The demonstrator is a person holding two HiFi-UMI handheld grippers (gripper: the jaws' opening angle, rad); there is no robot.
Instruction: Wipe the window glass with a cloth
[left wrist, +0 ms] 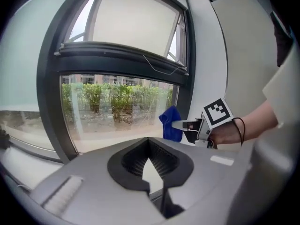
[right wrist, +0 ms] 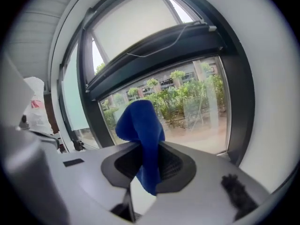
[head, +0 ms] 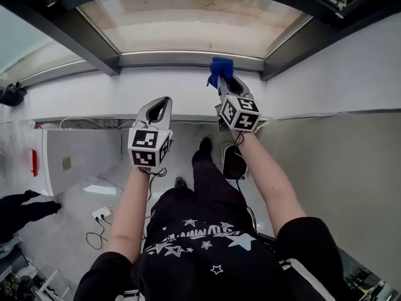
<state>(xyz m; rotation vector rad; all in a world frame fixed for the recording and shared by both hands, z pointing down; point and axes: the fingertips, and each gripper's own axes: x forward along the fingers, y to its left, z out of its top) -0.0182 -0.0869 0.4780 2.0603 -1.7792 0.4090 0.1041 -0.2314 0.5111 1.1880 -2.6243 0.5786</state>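
Right gripper [head: 222, 83] pinches only a narrow fold of the blue cloth [right wrist: 139, 125], so drag on the window glass [head: 188, 24] could likely pull it loose or let the jaw tips scrape; the cloth bunches past the tips near the glass's lower right corner, contact unclear.

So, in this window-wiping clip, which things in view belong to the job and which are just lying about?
Part of the job:
- blue cloth, pinched in the right gripper
- window glass

Not in use:
- left gripper, fingers together, holding nothing
- power strip with its cables on the floor
- red object at the left
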